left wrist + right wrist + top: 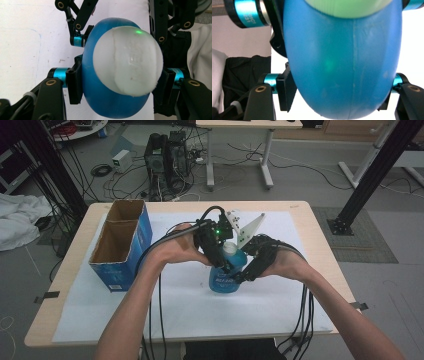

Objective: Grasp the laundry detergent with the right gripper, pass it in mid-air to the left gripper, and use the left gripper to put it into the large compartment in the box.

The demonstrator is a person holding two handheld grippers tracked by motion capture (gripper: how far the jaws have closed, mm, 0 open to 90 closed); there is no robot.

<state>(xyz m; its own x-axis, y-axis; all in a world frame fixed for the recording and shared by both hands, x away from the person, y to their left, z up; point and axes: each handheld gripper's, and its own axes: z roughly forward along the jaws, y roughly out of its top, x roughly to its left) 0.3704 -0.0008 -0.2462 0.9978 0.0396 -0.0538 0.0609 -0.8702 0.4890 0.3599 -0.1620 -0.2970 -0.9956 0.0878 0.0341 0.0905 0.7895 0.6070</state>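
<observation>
At bench centre in the high view, the blue bottle stands upright on white paper, between my left gripper and right gripper. Left gripper view: jaws clamp the bottle below its white cap. Right gripper view: jaws flank the bottle's body; contact unclear.

One blue bottle, one cardboard box, two grippers, one table.
</observation>
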